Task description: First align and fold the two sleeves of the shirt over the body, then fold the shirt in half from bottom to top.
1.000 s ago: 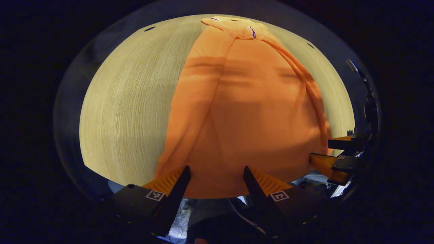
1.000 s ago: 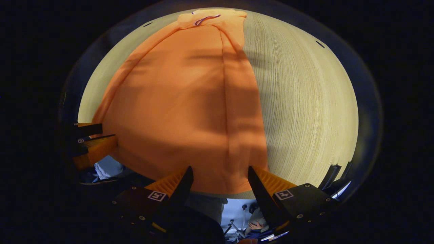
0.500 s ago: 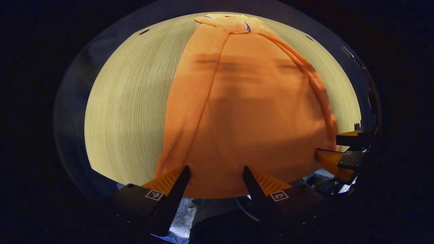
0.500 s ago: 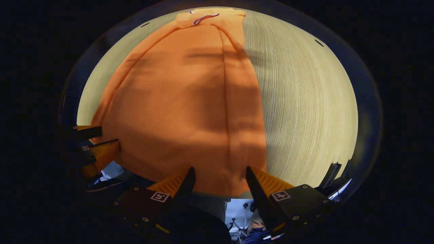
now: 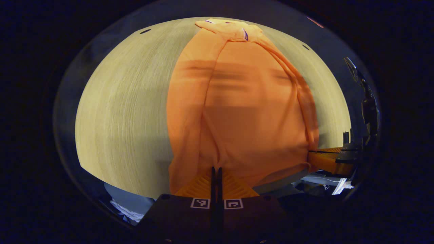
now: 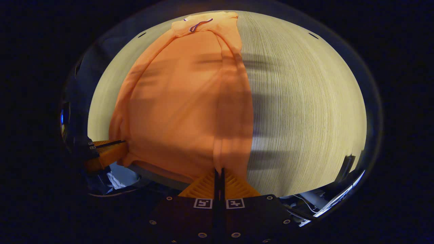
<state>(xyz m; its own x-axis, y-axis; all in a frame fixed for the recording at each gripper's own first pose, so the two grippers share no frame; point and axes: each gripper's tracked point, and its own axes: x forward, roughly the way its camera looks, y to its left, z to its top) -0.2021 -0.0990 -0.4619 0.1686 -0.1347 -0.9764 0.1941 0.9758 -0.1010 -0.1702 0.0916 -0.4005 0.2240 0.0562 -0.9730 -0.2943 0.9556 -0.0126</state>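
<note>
An orange shirt lies flat on the pale wooden table, collar at the far end, both sleeves folded lengthwise over the body. In the left gripper view my left gripper is shut on the shirt's bottom hem, near its left corner. In the right gripper view the same shirt stretches away, and my right gripper is shut on the hem near the right corner. Each view also catches the other gripper at the side, the right gripper and the left gripper, both pinching the hem.
The table extends wide and bare to the right of the shirt in the right gripper view. Its near edge runs just under the hem. Below it lie floor, cables and some equipment.
Both grippers went from open, straddling the hem, to shut on it. The hem now puckers toward each pinch.
</note>
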